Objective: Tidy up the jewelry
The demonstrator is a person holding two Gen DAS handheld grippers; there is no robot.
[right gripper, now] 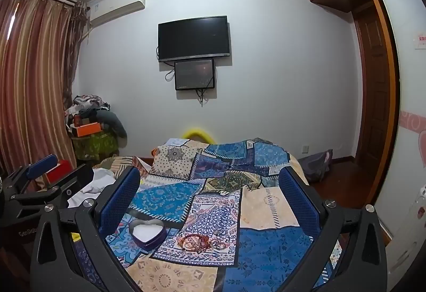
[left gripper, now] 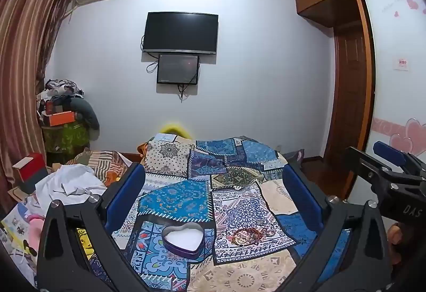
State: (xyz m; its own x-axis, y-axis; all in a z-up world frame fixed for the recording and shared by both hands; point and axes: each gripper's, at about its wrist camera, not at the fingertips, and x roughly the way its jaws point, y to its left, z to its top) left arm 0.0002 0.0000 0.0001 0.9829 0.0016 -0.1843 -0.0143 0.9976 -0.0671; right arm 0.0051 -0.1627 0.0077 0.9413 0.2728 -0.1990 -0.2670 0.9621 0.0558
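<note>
You hold both grippers above a bed covered in a blue and cream patchwork quilt [left gripper: 186,196]. Your left gripper [left gripper: 213,185] has its jaws spread wide, with nothing between them. Your right gripper [right gripper: 210,185] is equally wide and empty. Near you on the quilt sits a purple heart-shaped tin [left gripper: 183,238], open, with a white lining. Just to its right, apart from it, lies a small heap of beaded jewelry [right gripper: 197,240]. A dark television [left gripper: 180,33] hangs on the far wall.

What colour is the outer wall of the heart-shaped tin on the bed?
Dark purple, with a white inside; the heart-shaped tin shows best in the left wrist view.
</note>
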